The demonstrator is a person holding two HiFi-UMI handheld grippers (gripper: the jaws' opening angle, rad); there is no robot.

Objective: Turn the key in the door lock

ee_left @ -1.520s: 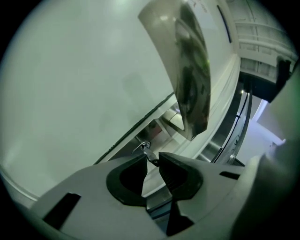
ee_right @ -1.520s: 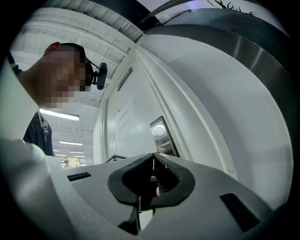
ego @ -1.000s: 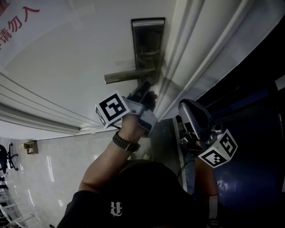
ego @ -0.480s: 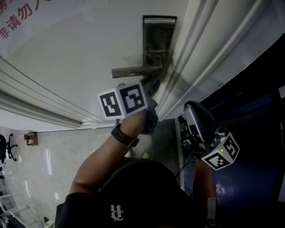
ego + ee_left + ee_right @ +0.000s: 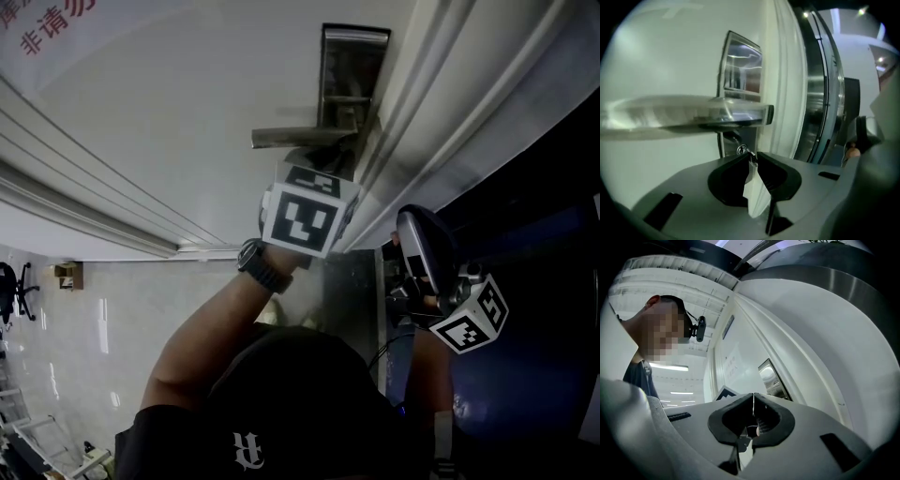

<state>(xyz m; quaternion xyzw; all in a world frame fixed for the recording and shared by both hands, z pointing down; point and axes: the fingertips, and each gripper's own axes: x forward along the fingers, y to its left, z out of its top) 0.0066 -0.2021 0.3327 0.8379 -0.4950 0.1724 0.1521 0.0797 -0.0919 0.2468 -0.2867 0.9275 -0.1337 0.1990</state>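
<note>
A steel lock plate (image 5: 352,75) with a lever handle (image 5: 300,138) sits on the white door. In the left gripper view the handle (image 5: 684,112) runs level above the jaws, and the small key (image 5: 749,157) sticks out of the lock under it. My left gripper (image 5: 750,159) holds the key between its jaw tips; its jaws have just been opening a little. In the head view my left gripper (image 5: 323,169) reaches under the handle, its tips hidden behind its marker cube. My right gripper (image 5: 408,225) is held to the right of the door edge, shut (image 5: 753,404) and empty.
The white door (image 5: 169,112) fills the upper left, with a notice in red characters (image 5: 47,28) at its corner. White door-frame mouldings (image 5: 441,122) run beside the lock, with a dark blue area to their right. Glossy floor tiles (image 5: 75,347) lie at the lower left.
The left hand has rolled at the lock: its marker cube swung from the left side round to face the head camera. The right gripper stayed where it was.
</note>
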